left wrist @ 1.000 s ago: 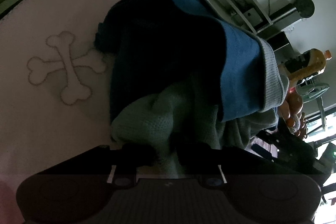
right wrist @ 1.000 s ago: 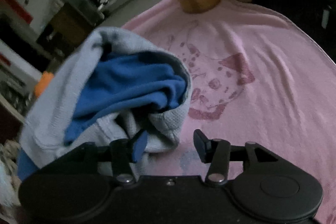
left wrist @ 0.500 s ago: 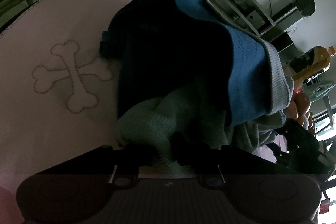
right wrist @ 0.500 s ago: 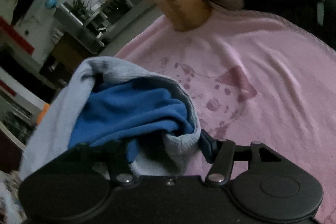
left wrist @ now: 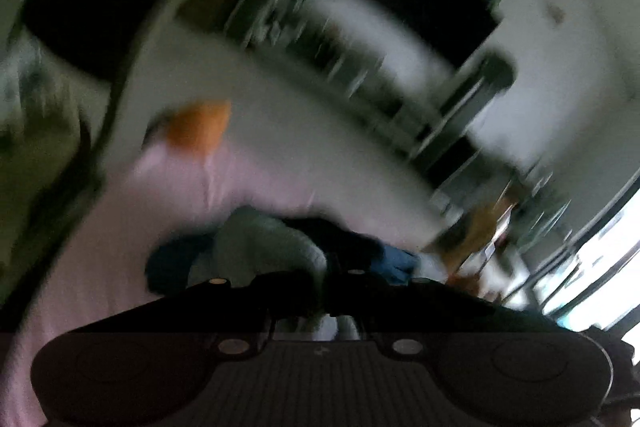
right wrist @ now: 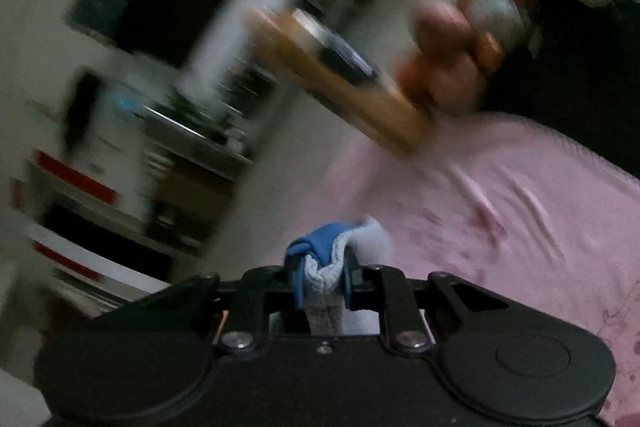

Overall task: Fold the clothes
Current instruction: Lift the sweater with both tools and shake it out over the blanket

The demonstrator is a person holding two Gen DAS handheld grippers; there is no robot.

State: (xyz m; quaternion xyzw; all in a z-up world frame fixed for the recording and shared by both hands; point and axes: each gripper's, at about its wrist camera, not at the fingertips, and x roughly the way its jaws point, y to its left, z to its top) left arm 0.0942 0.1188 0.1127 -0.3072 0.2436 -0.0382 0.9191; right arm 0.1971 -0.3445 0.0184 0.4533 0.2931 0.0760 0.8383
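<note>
Both views blurred. Left tongs [left wrist: 332, 267] clamped together on grey-blue garment [left wrist: 272, 243]; right tongs [right wrist: 322, 279] closing, pads pinching garment [right wrist: 332, 251] edge over pink cloth [right wrist: 520, 211].

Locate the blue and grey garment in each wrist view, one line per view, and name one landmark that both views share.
Left wrist view: the blue and grey garment sits low at centre, bunched just above the left gripper.
Right wrist view: the garment is low at centre, pinched between the right gripper fingers.
Shared landmark: the pink cloth under the garment.
</note>
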